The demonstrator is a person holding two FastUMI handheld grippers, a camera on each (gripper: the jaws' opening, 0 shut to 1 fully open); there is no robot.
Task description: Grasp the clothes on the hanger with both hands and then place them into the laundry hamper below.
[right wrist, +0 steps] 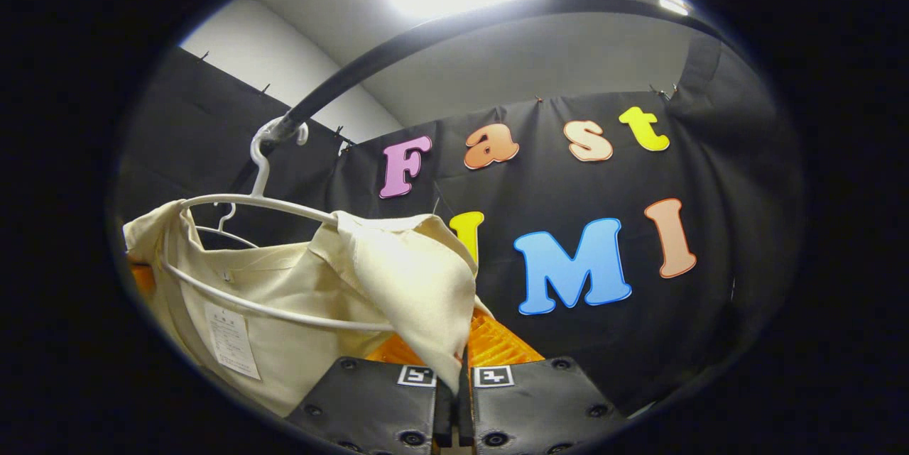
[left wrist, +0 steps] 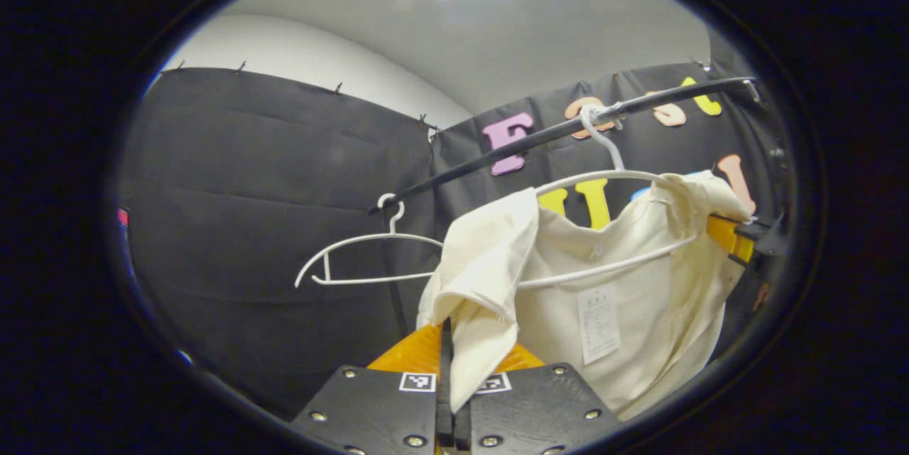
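- On the left of the left gripper view, a bare white hanger (left wrist: pixel 366 256) hangs from the dark rail (left wrist: pixel 568 130) and carries nothing.
- Right of it, the cream shirt (left wrist: pixel 611 284) is draped on a second white hanger (left wrist: pixel 611 182), its hook over the same rail.
- The left gripper (left wrist: pixel 454 377) is clenched on a fold of the shirt's shoulder, with cloth pinched between both fingers.
- In the right gripper view, the shirt (right wrist: pixel 284 299) sits at the left, its hanger (right wrist: pixel 259 203) hooked to the rail (right wrist: pixel 440 29) overhead.
- The right gripper (right wrist: pixel 458 370) is likewise clamped on the shirt's other shoulder, the fabric running down into its closed fingers.
- Judged from this, the two-handed grasp is made, but the shirt is not yet off the hanger.
- The next move calls for drawing both shoulders off the hanger's arms together, so the wire does not snag the collar, then lowering the shirt toward the hamper below.
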